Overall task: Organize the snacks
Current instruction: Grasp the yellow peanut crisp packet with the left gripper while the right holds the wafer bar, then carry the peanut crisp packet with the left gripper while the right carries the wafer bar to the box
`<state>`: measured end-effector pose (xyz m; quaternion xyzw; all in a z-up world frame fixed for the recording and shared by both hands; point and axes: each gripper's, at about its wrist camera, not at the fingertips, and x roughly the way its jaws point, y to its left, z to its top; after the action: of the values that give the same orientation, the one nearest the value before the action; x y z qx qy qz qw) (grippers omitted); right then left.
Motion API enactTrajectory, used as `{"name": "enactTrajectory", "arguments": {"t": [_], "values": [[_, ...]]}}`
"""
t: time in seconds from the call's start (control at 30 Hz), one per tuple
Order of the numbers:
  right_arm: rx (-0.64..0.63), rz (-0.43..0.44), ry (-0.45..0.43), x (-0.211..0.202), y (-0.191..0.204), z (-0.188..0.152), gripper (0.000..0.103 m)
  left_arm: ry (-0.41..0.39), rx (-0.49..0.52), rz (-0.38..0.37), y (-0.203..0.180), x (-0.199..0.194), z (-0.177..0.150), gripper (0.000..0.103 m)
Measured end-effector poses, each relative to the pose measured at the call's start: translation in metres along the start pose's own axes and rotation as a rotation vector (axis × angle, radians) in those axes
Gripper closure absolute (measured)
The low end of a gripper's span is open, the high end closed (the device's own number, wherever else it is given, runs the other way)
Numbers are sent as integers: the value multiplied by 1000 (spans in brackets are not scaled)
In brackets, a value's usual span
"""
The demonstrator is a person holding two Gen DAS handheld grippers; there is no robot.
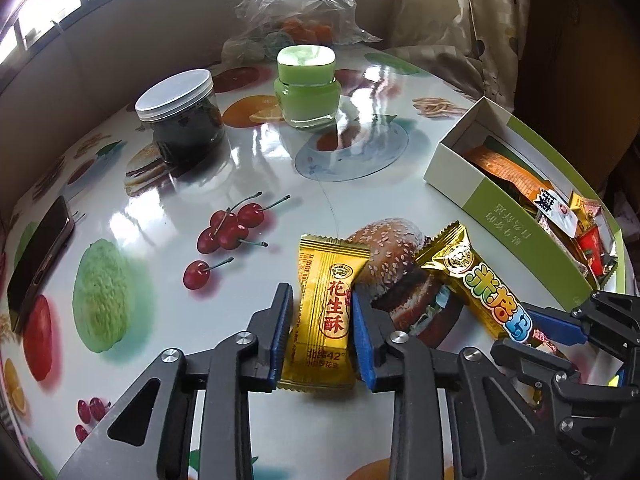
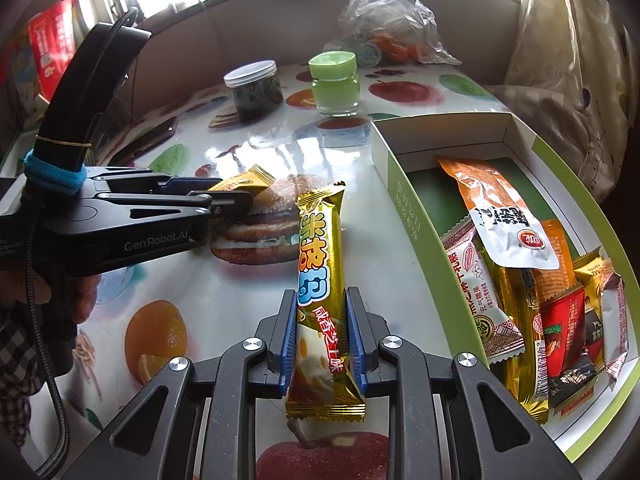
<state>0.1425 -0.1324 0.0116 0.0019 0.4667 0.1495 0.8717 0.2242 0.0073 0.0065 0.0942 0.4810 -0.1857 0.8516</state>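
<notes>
My left gripper point(image 1: 322, 304) is shut on a yellow peanut candy packet point(image 1: 326, 312), its blue pads pressing the packet's two long edges just above the fruit-print table. Seen from the side in the right wrist view, the left gripper point(image 2: 246, 200) has that packet point(image 2: 246, 180) sticking out past its tips. The right gripper point(image 2: 320, 312) is shut on the lower half of a long gold snack bar point(image 2: 320, 248), whose far end points away. That bar point(image 1: 480, 280) and the right gripper point(image 1: 534, 326) also show in the left wrist view. An open green-and-white box point(image 2: 400, 188) to the right holds several wrapped snacks.
At the back of the table stand a dark jar with a white lid point(image 1: 180, 116), a green jar point(image 1: 308, 88) and a clear plastic bag point(image 1: 296, 12). A phone point(image 1: 40, 264) lies at the left edge. The box point(image 1: 460, 184) sits at the right edge, with a curtain point(image 2: 560, 80) behind it.
</notes>
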Motion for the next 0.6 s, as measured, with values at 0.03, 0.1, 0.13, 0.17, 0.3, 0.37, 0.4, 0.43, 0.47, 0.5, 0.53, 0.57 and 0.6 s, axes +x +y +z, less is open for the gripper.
{"name": "enactTrajectory", "arguments": {"t": [0.03,0.1,0.13,0.17,0.3,0.37,0.4,0.43,0.47,0.5,0.53,0.57,0.6], "values": [[0,0,-1,0,0,0,81,-1,-1,-2,-1,0,0,76],[0,0,0,0,0,0,81,-3,-2,0,-2,-1,-2,77],[-1,-1,0,0,0,0,81,-3,-4,2,-2,-1,-2,77],[-2,-5,0,0,1,0,81,-4,-7,2,-2,-2,-3,77],[-1,-6,0,0,2,1,82,-17,-14,4,-2,-8,-5,78],[1,-3,-2,0,1,1,82,-26,-19,7,-2,-12,-6,78],[2,1,-3,-1,2,1,82,-30,-20,8,-2,-14,-7,78],[1,3,-7,-2,2,1,82,-34,-23,7,-2,-17,-8,78],[0,6,-11,-4,2,-1,82,-36,-25,8,-2,-19,-9,78],[-2,9,-15,-5,2,-1,82,-40,-27,10,-2,-21,-9,78],[-4,14,-18,-6,5,-1,82,-45,-27,11,-3,-23,-10,78],[-4,19,-19,-8,4,-1,82,-49,-30,10,-3,-26,-11,78],[-6,23,-21,-9,6,-1,82,-55,-34,9,-3,-28,-11,78]]}}
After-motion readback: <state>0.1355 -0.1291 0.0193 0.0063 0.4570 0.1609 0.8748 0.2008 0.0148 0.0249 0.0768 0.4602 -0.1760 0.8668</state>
